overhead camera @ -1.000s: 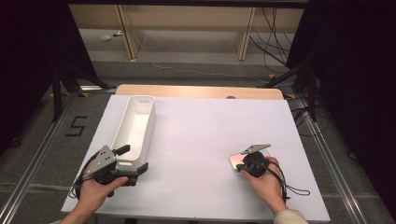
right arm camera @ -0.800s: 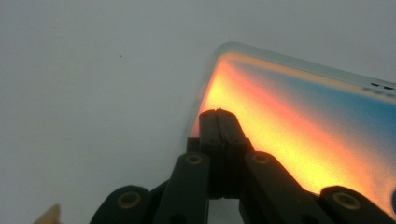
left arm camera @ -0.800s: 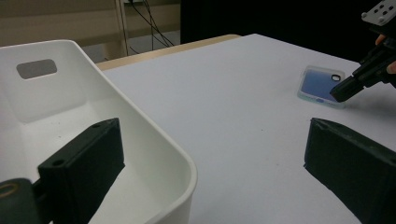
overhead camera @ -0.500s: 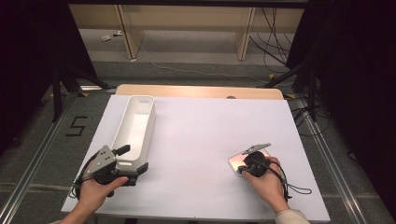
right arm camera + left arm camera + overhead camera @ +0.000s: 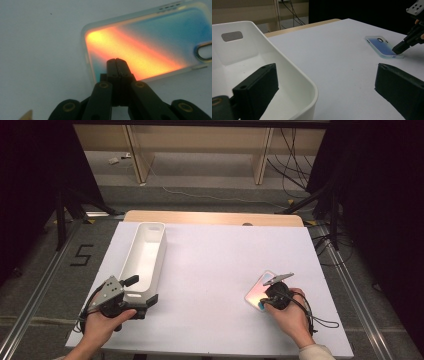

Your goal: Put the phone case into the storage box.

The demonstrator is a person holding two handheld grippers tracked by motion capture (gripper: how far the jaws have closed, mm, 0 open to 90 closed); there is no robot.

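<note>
An iridescent phone case (image 5: 256, 293) (image 5: 381, 46) (image 5: 150, 37) lies flat on the white table at the right. My right gripper (image 5: 263, 303) (image 5: 117, 60) is shut with nothing between its jaws. Its tips sit on or just above the case's near end, and the left gripper view shows them at that edge (image 5: 397, 49). My left gripper (image 5: 142, 291) (image 5: 324, 85) is open at the near end of a long white bin (image 5: 162, 251) (image 5: 287, 65). One jaw is inside the bin and the other outside, so they straddle its near right corner without pressing on it.
The bin looks empty and runs away from me along the table's left side. A white sheet (image 5: 215, 265) covers the table, with a wooden strip (image 5: 210, 217) at the far edge. Dark stands and cables sit on the floor around it.
My right gripper has shifted slightly toward the table's near edge, staying over the phone case. The left gripper and the bin have not moved.
</note>
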